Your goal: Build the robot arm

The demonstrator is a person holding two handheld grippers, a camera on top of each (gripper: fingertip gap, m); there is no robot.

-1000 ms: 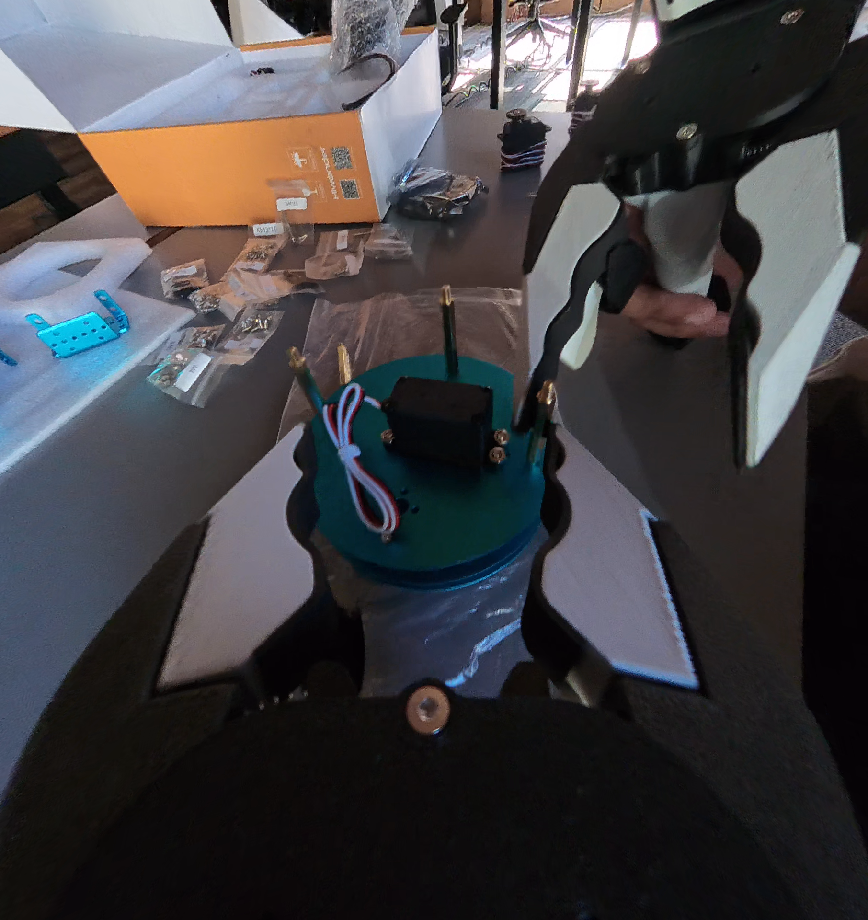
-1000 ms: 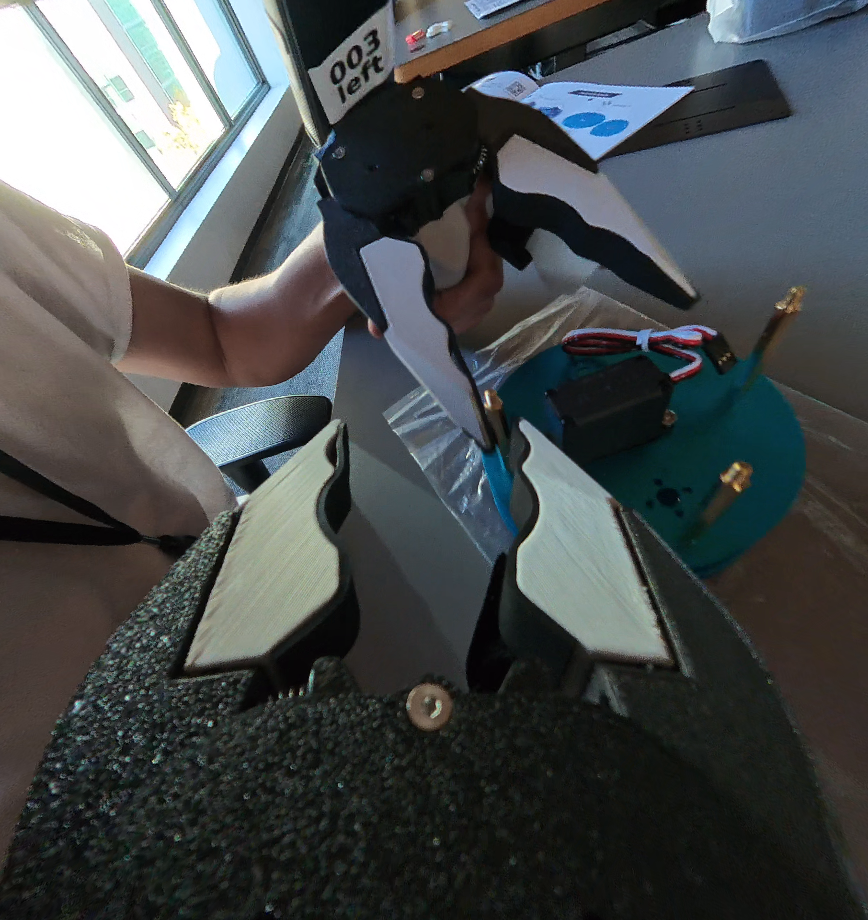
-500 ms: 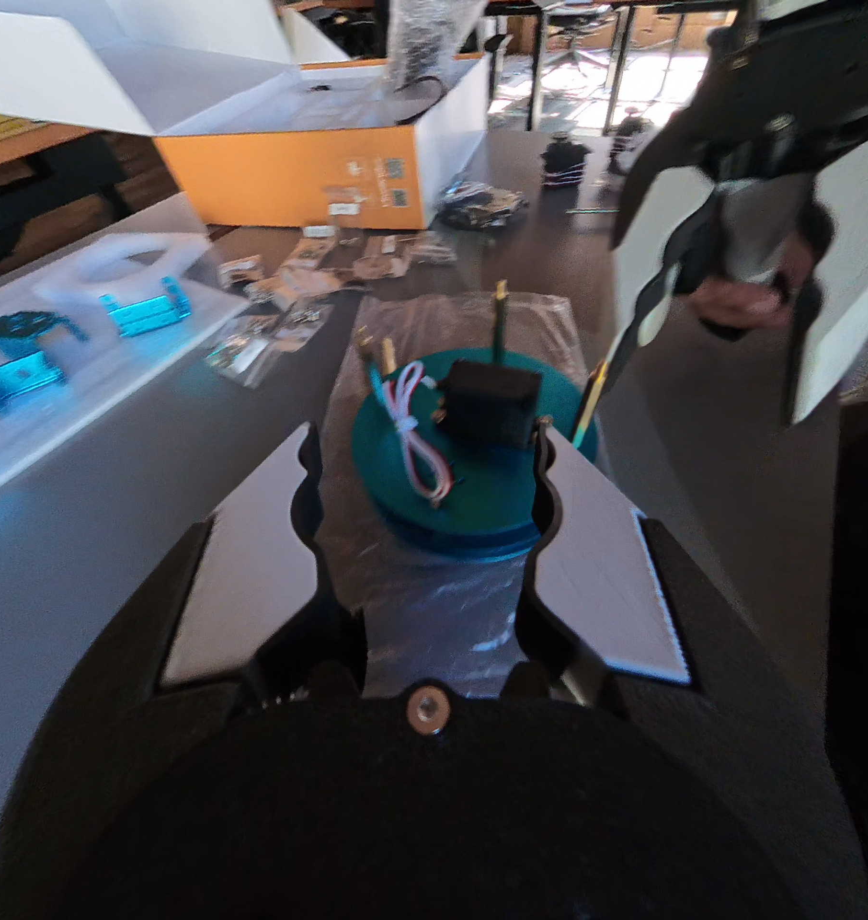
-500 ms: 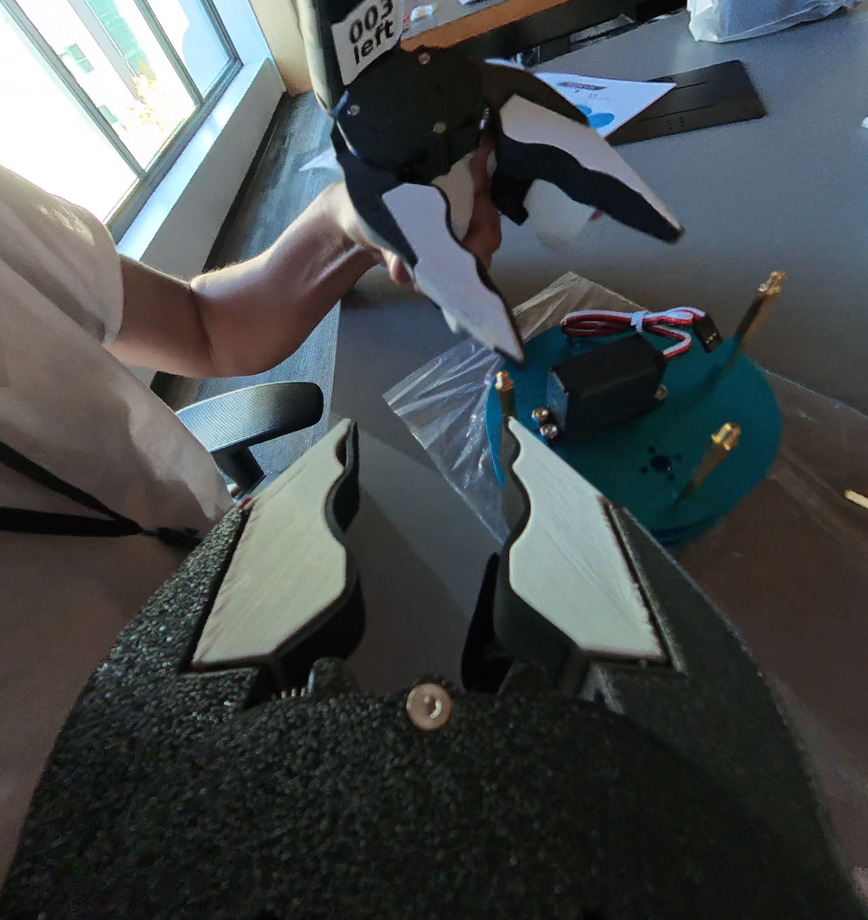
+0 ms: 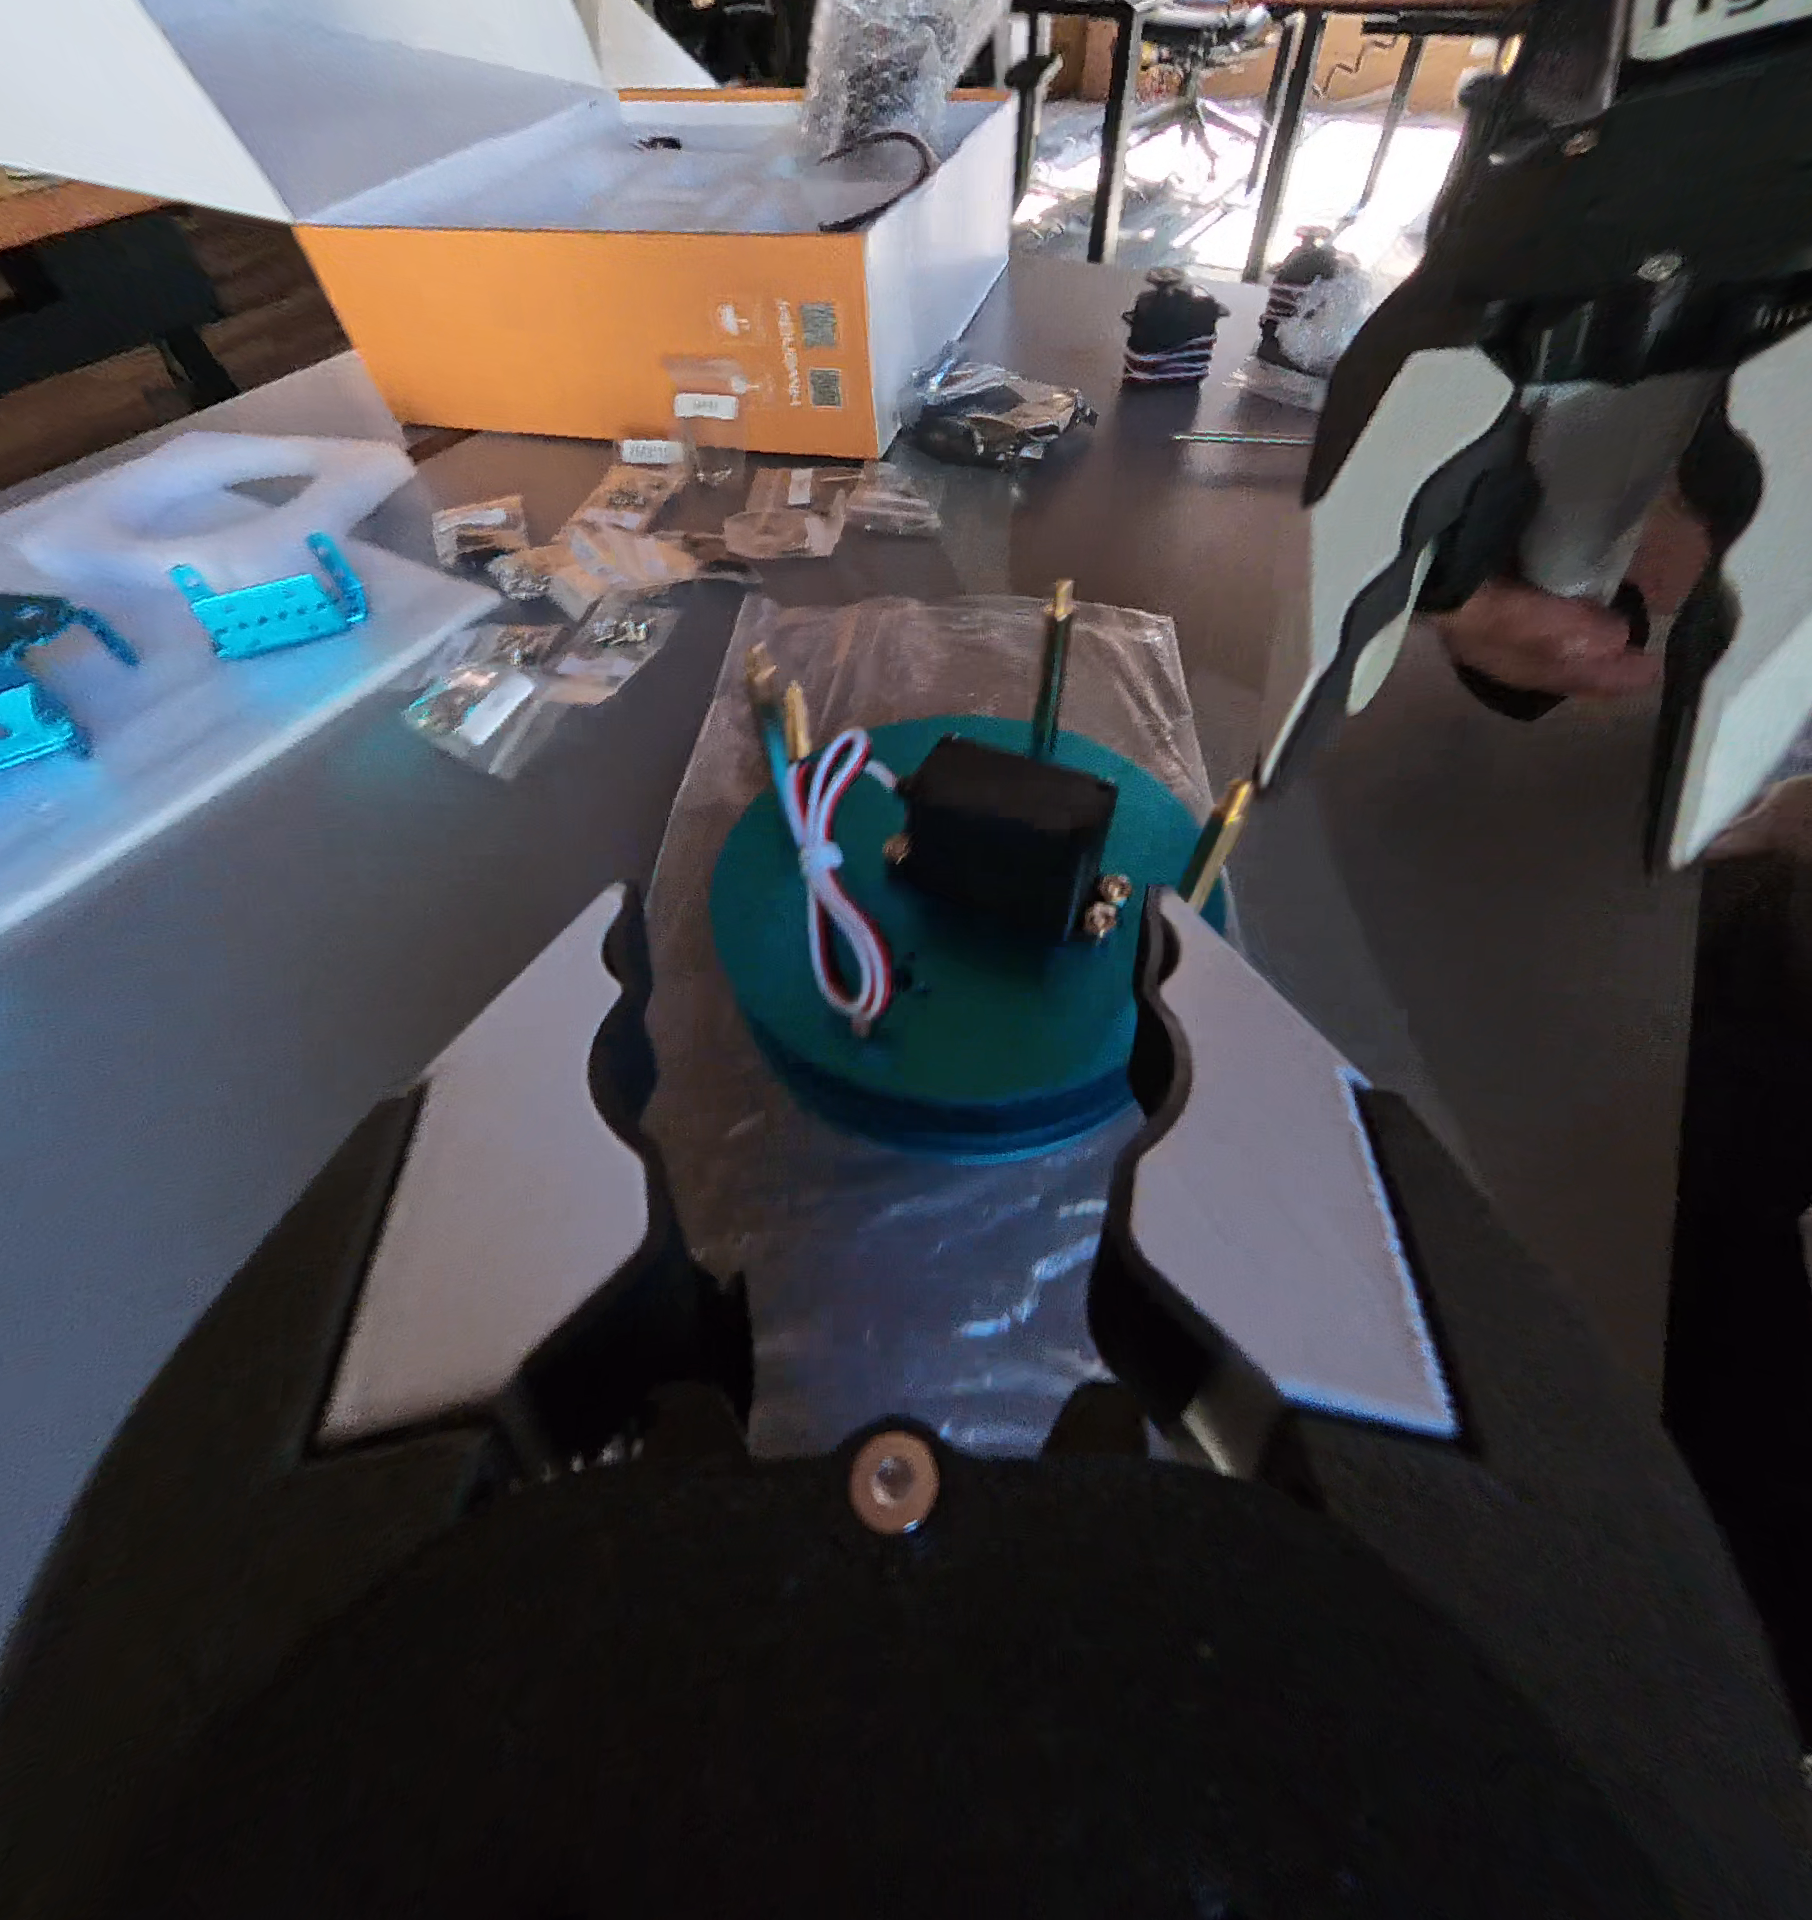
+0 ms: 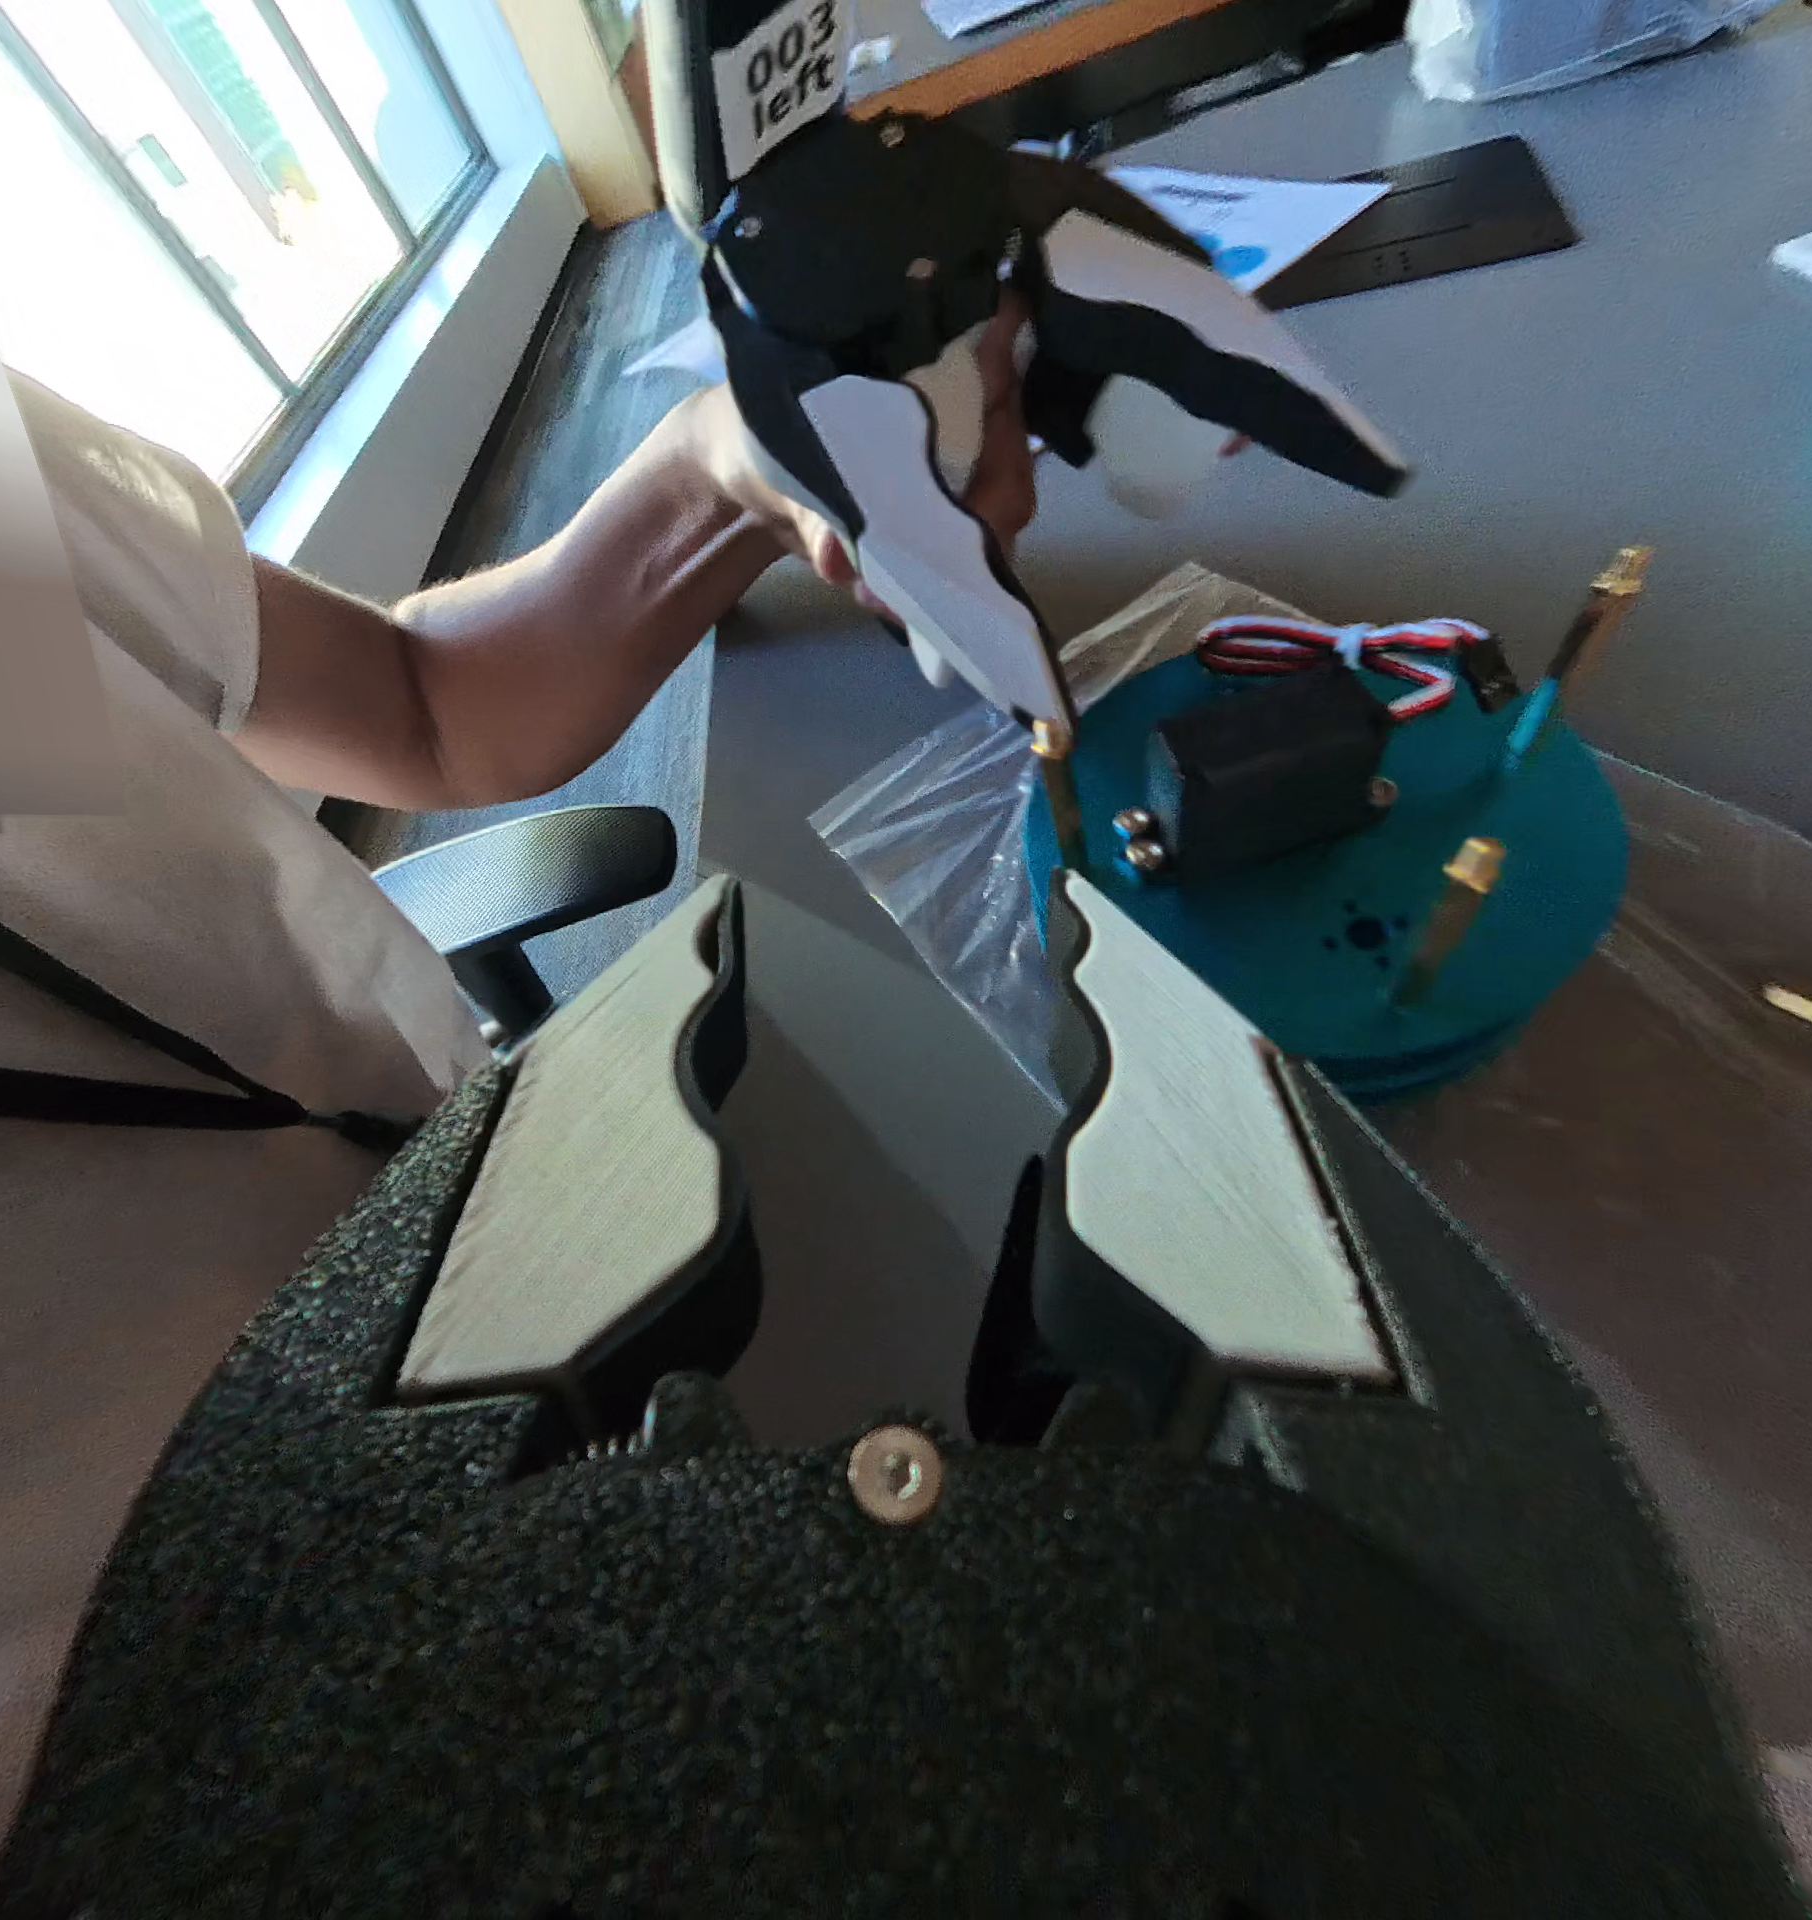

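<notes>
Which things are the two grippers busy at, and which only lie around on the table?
At the grippers:
left gripper, open
right gripper, open
teal round plate
black servo
brass standoffs
clear bag beneath

Lying apart:
orange box
small parts bags
blue brackets
spare servo

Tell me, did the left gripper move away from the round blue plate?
Yes. The left gripper rose and backed off; its fingers no longer straddle the blue plate, seen from the right wrist view.
</notes>
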